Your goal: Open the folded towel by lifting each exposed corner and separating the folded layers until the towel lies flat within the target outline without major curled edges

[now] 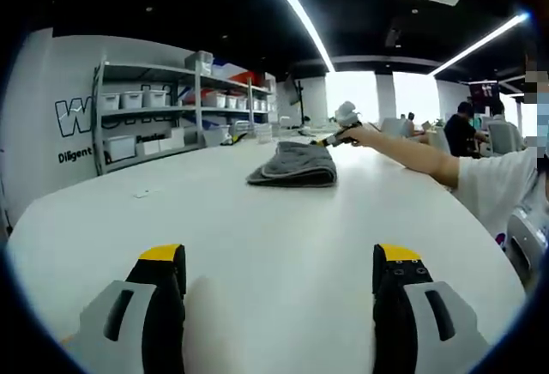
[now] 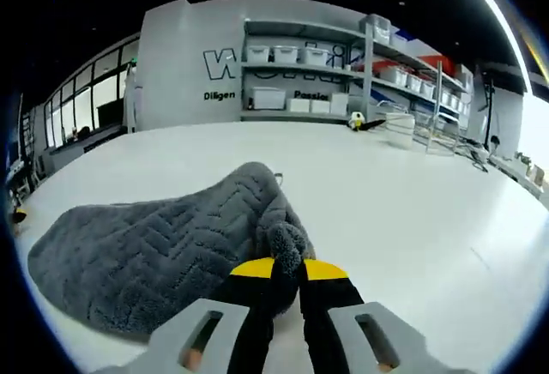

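Observation:
A folded grey towel (image 1: 296,166) lies on the white table (image 1: 240,245) well ahead of my left gripper (image 1: 279,264), whose jaws stand wide apart with nothing between them. In the left gripper view my right gripper (image 1: 340,136) comes in from the right, held by a person's arm, at the towel's far right corner. In the right gripper view the towel (image 2: 146,250) spreads to the left with a herringbone texture, and my right gripper (image 2: 288,269) is shut on a bunched corner of it.
Metal shelves (image 1: 163,112) with white bins stand along the far wall behind the table. A person's arm and white sleeve (image 1: 489,187) reach in from the right. People sit at desks (image 1: 467,129) in the background. A small item (image 2: 357,121) lies at the table's far edge.

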